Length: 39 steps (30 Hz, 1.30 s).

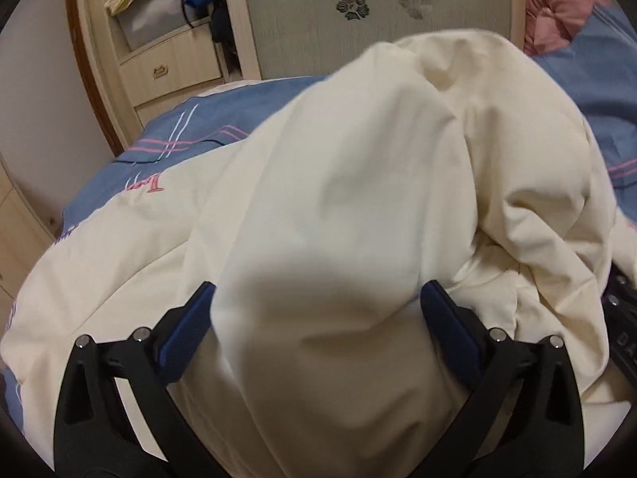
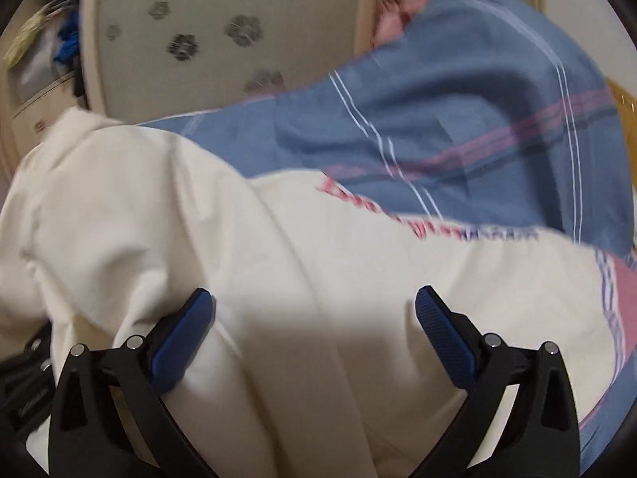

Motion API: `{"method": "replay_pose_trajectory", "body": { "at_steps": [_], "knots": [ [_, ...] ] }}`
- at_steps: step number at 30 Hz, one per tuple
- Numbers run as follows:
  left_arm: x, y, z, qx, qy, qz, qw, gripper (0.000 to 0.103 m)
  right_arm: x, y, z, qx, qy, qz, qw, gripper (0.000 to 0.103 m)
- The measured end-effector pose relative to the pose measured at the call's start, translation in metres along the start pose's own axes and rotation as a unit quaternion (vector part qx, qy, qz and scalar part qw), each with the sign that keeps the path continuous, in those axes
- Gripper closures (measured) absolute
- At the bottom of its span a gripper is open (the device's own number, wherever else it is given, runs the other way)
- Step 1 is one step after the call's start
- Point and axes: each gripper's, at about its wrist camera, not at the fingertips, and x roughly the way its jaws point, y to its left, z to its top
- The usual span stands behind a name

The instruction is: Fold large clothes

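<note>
Now | your left gripper spread wide, cream garment bulging between its pads, maybe brushing them | your right gripper spread wide above it | garment heaped on the blue bedsheet

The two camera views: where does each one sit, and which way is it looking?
Left wrist view: rides the left hand-held gripper, looking down over its open blue pads at a bunched cream garment on the bed.
Right wrist view: rides the right hand-held gripper, pads open, looking over cream cloth toward a blue bedspread.
Shared: garment, bedspread, flower-patterned headboard; each glimpses the other gripper at its edge.
</note>
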Motion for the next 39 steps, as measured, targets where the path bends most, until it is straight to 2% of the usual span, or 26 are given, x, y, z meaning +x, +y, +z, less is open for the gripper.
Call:
{"method": "replay_pose_trajectory", "body": {
  "at_steps": [3,6,8,9,10,11,13,15,16,17,18,19,23,26,27,29,30,31,33,34,35,36,37,38,39],
  "knots": [
    [-0.014,0.002,0.000,-0.005,-0.019,-0.005,0.9998,0.002,-0.029,0.010,0.004,-0.042,-0.054,-0.037,0.997,0.001],
    [-0.050,0.008,0.005,-0.021,-0.099,0.011,0.9949,0.002,-0.049,0.004,0.010,-0.031,-0.111,-0.035,0.993,0.001],
    [-0.058,0.009,0.007,-0.025,-0.120,0.021,0.9922,0.002,-0.040,0.007,0.008,-0.013,-0.089,-0.029,0.995,0.001],
    [-0.047,0.006,0.006,-0.020,-0.096,0.028,0.9948,0.002,-0.020,0.011,0.005,-0.021,-0.057,-0.036,0.998,0.001],
    [-0.026,0.004,0.007,-0.008,-0.048,0.026,0.9985,0.002,0.000,0.013,-0.003,-0.032,-0.029,-0.038,0.998,0.001],
    [-0.009,0.000,0.004,0.000,-0.013,0.011,0.9999,0.002,0.014,0.015,-0.007,-0.034,-0.004,-0.031,0.999,0.001],
    [-0.011,0.002,0.004,-0.009,-0.026,0.006,0.9996,0.002,0.009,0.007,-0.007,-0.012,-0.005,-0.021,1.000,0.001],
    [-0.025,0.003,0.006,-0.013,-0.048,0.009,0.9987,0.002,-0.011,0.002,-0.001,0.002,-0.046,-0.031,0.998,0.001],
    [-0.027,0.002,0.006,-0.013,-0.046,0.014,0.9988,0.002,-0.015,0.003,-0.001,0.005,-0.054,-0.039,0.998,0.001],
    [-0.022,0.003,0.007,-0.011,-0.028,0.014,0.9994,0.002,-0.010,0.006,-0.003,-0.001,-0.040,-0.047,0.998,0.001],
    [-0.021,0.004,0.007,-0.015,-0.012,0.005,0.9998,0.002,0.006,0.014,-0.007,-0.027,0.002,-0.045,0.999,0.001],
    [-0.028,0.009,0.007,-0.030,-0.016,0.000,0.9994,0.002,0.014,0.018,-0.011,-0.040,0.022,-0.041,0.998,0.001],
    [-0.089,0.066,0.018,-0.114,-0.070,-0.024,0.9907,0.002,-0.013,0.008,-0.001,-0.024,-0.011,-0.028,0.999,0.001],
    [-0.141,0.143,0.019,-0.212,-0.113,-0.020,0.9705,0.002,-0.046,0.008,0.008,-0.016,-0.056,0.013,0.998,0.001],
    [-0.149,0.165,0.018,-0.236,-0.120,-0.019,0.9642,0.002,-0.056,0.012,0.009,-0.015,-0.069,0.038,0.997,0.001],
    [-0.157,0.216,0.011,-0.276,-0.124,-0.013,0.9530,0.002,-0.060,0.025,0.009,-0.026,-0.064,0.073,0.995,0.001],
    [-0.154,0.250,0.004,-0.302,-0.118,-0.009,0.9461,0.002,-0.051,0.038,0.004,-0.048,-0.044,0.087,0.994,0.001],
    [-0.148,0.274,0.001,-0.319,-0.108,-0.005,0.9417,0.002,-0.040,0.049,-0.002,-0.074,-0.022,0.087,0.993,0.001],
    [-0.134,0.318,-0.031,-0.354,-0.081,0.001,0.9318,0.002,-0.014,0.074,-0.019,-0.127,0.012,0.051,0.991,0.001],
    [-0.125,0.335,-0.050,-0.362,-0.072,-0.007,0.9293,0.002,-0.008,0.078,-0.023,-0.136,0.011,0.037,0.990,0.001],
    [-0.113,0.357,-0.066,-0.383,-0.063,-0.026,0.9212,0.002,-0.009,0.079,-0.023,-0.137,0.008,0.034,0.990,0.001],
    [-0.102,0.373,-0.077,-0.418,-0.059,-0.047,0.9053,0.002,-0.012,0.078,-0.021,-0.136,0.003,0.033,0.990,0.001],
    [-0.092,0.391,-0.094,-0.479,-0.060,-0.086,0.8717,0.002,-0.013,0.078,-0.020,-0.134,0.001,0.032,0.990,0.001],
    [-0.085,0.402,-0.115,-0.537,-0.066,-0.132,0.8306,0.002,-0.013,0.076,-0.020,-0.134,0.002,0.033,0.990,0.001],
    [-0.082,0.407,-0.132,-0.577,-0.074,-0.160,0.7978,0.002,-0.011,0.076,-0.021,-0.133,0.004,0.033,0.991,0.001]
  ]
}}
